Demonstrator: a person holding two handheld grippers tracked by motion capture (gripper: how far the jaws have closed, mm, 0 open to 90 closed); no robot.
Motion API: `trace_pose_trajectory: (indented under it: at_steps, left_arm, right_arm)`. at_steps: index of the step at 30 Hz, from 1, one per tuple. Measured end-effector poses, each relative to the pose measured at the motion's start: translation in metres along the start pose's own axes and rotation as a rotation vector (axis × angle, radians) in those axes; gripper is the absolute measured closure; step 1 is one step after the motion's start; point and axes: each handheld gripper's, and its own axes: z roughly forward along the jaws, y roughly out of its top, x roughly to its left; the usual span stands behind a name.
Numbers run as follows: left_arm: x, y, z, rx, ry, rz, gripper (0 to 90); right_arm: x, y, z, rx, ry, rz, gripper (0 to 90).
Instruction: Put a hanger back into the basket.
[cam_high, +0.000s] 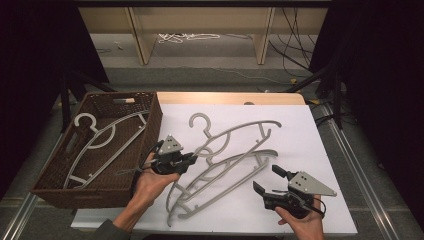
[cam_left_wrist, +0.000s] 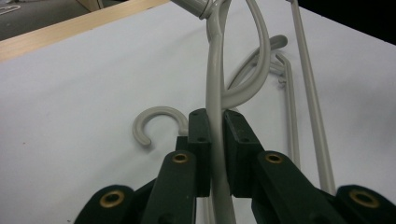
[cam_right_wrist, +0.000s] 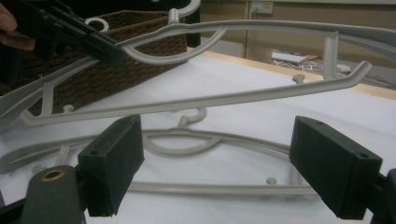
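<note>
Hangers are going into the wicker basket (cam_high: 150, 107), judging by the layout: one grey hanger (cam_high: 100, 145) already lies inside it, and two are left outside. The left tool (cam_high: 192, 159), just right of the basket, is clenched on the thin inner bar of the upper hanger (cam_high: 235, 132), which looks tilted up off the white bench (cam_high: 320, 150). The second hanger (cam_high: 220, 175) lies flat, further right of the basket. The right tool (cam_high: 265, 180), well right of the basket, stands released with nothing between its jaws.
</note>
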Motion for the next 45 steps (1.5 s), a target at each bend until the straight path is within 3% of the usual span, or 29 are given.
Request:
trace_pose_trajectory:
  at_steps: [4,11,13,16,19,25,26,28,36,39,45]
  left_arm:
    - [0.003,0.005,-0.010,-0.030,0.004,-0.011,81.8]
    - [0.018,0.026,-0.040,-0.063,0.051,0.002,81.8]
    - [0.020,0.032,-0.049,-0.079,0.052,-0.026,81.8]
    - [0.030,0.041,-0.064,-0.102,0.093,0.008,81.8]
    - [0.046,0.046,-0.078,-0.115,0.132,-0.003,81.8]
    - [0.067,0.043,-0.090,-0.114,0.174,-0.029,81.9]
    - [0.071,0.041,-0.092,-0.115,0.183,-0.031,81.9]
    - [0.082,0.035,-0.098,-0.126,0.192,-0.066,81.9]
    - [0.104,0.023,-0.112,-0.130,0.235,-0.105,81.9]
    - [0.116,0.018,-0.123,-0.129,0.267,-0.107,81.9]
    - [0.129,0.014,-0.133,-0.138,0.292,-0.120,81.9]
  right_arm:
    - [-0.001,-0.001,0.001,-0.008,0.002,-0.002,18.6]
    - [0.000,-0.001,0.002,0.001,0.001,-0.003,18.6]
    - [-0.001,-0.002,0.003,-0.002,-0.001,-0.006,18.6]
    - [-0.001,-0.001,0.002,-0.003,0.000,0.003,18.6]
    - [-0.001,-0.001,0.003,-0.005,-0.001,-0.003,18.6]
    - [0.000,-0.002,0.003,0.007,-0.005,-0.005,18.6]
    - [0.000,-0.003,0.005,-0.012,0.008,0.004,18.6]
    - [0.000,-0.003,0.005,-0.010,0.008,0.006,18.6]
    - [0.001,-0.002,0.005,0.005,0.000,-0.004,18.6]
    - [0.000,-0.003,0.006,0.009,0.007,-0.002,18.6]
    - [0.001,-0.004,0.008,-0.001,0.012,0.004,18.6]
